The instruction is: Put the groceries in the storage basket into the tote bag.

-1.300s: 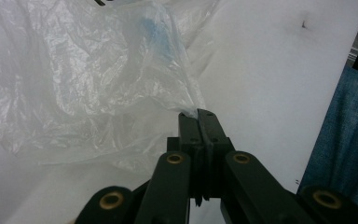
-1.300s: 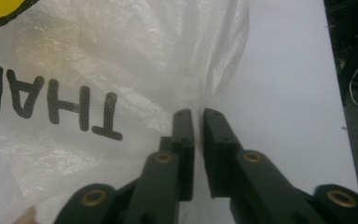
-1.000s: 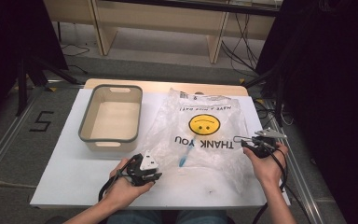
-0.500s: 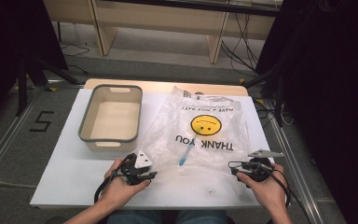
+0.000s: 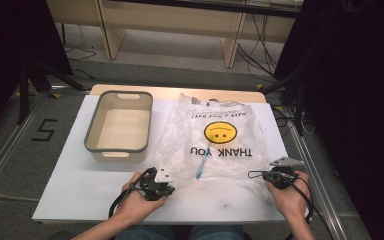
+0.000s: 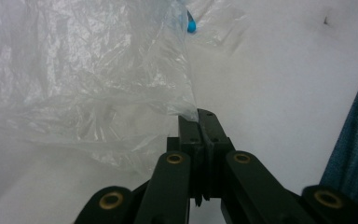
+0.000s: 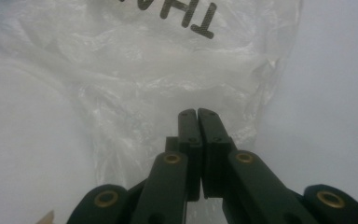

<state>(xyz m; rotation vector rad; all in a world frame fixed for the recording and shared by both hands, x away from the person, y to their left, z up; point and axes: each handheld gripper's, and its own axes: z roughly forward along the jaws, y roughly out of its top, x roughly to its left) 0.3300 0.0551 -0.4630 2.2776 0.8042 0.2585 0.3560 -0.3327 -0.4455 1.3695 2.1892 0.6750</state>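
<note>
High view: we find the clear plastic bag (image 5: 215,140) lying flat on the white bench (image 5: 70,185), just beside the empty beige bin (image 5: 120,125). A blue item (image 5: 200,170) lies inside the bag. The left tool (image 5: 166,186) has just closed on the bag's near left corner. The right tool (image 5: 252,175) has just closed on its near right edge, film pinched between its jaws.
</note>
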